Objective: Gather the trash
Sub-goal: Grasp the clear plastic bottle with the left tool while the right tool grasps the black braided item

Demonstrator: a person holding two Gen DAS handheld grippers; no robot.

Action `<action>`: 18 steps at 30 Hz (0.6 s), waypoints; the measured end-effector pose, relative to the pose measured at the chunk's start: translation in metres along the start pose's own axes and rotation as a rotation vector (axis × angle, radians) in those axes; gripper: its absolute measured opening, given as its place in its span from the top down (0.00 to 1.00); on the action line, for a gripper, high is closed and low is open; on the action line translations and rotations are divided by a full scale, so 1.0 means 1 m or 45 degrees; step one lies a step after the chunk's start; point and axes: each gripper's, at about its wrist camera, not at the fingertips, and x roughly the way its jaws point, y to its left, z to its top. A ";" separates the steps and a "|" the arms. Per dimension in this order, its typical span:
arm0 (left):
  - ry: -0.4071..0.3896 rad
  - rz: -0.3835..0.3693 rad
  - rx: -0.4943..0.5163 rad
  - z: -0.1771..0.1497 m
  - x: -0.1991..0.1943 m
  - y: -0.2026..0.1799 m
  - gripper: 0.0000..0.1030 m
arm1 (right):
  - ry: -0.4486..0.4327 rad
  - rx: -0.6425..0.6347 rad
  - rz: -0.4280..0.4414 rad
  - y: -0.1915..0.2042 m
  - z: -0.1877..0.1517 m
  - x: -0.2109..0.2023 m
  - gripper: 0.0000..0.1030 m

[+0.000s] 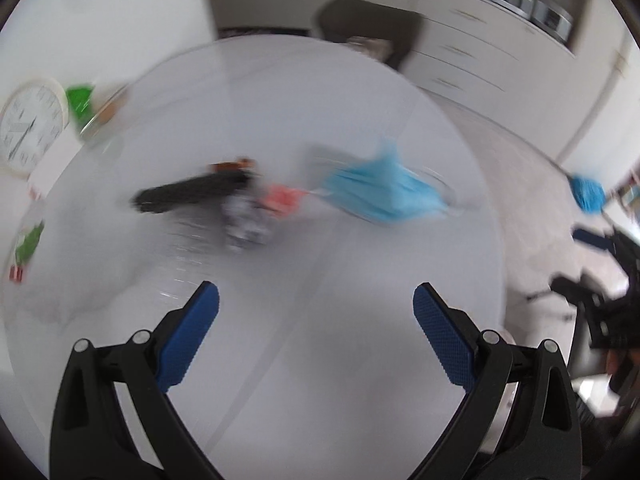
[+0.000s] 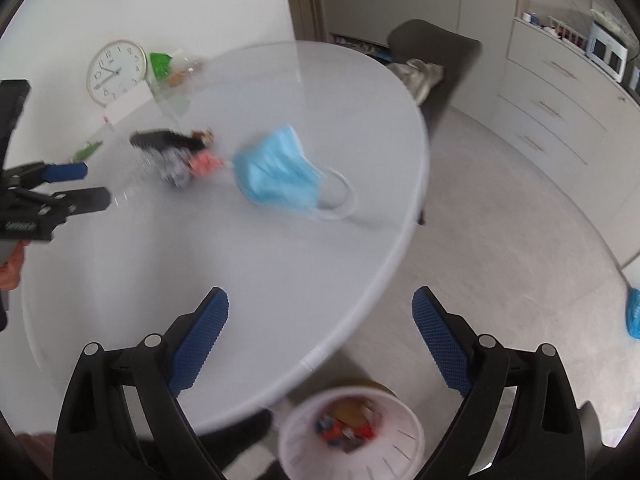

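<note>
Both my tools are empty and spread wide: the left gripper (image 1: 316, 308) hangs over the near part of the round white table (image 1: 360, 360), and the right gripper (image 2: 320, 312) hangs over the table's near edge, with the white bin (image 2: 352, 436) on the floor just below it at about 6 o'clock in the right wrist view. The bin already holds some wrappers. The trash left on the table sits in a loose row across the middle, blurred in both views: a blue face mask (image 2: 280, 174), then a small pink scrap (image 2: 204, 164), a crumpled grey wad (image 2: 174, 170) and a long black piece (image 2: 160, 140). From my right gripper the mask lies at roughly 11 o'clock, its long axis running from upper left to lower right, with the white ear loop (image 2: 340, 196) trailing toward the table edge. From my left gripper the mask (image 1: 384, 192) lies at about 1 o'clock, while the pink scrap (image 1: 282, 200) and the black piece (image 1: 192, 194) lie at 11 to 12. I judge the mask to be the right hand's pick, since that hand is already over the bin side, and the darker cluster to be the left's. The jaws should close across the mask's short side.
</note>
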 end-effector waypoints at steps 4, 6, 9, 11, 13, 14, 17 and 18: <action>-0.006 0.006 -0.152 0.032 0.011 0.068 0.09 | -0.003 -0.044 0.050 0.032 0.039 0.021 0.10; -0.016 0.005 -0.179 0.039 0.011 0.089 0.09 | -0.003 -0.118 0.074 0.055 0.062 0.034 0.10; -0.003 -0.088 -0.177 0.040 0.017 0.122 0.09 | 0.012 -0.253 0.137 0.089 0.096 0.056 0.10; 0.015 -0.137 -0.145 0.035 0.023 0.132 0.09 | 0.029 -0.370 0.182 0.115 0.119 0.071 0.10; 0.043 -0.168 -0.090 0.025 0.031 0.136 0.09 | 0.048 -0.474 0.223 0.138 0.136 0.087 0.10; 0.055 -0.177 -0.068 0.020 0.035 0.138 0.09 | 0.064 -0.541 0.249 0.151 0.146 0.097 0.10; 0.084 -0.211 -0.050 0.006 0.046 0.139 0.09 | 0.119 -0.711 0.325 0.188 0.165 0.125 0.10; 0.096 -0.222 -0.052 0.003 0.051 0.140 0.09 | 0.144 -0.771 0.342 0.200 0.170 0.135 0.10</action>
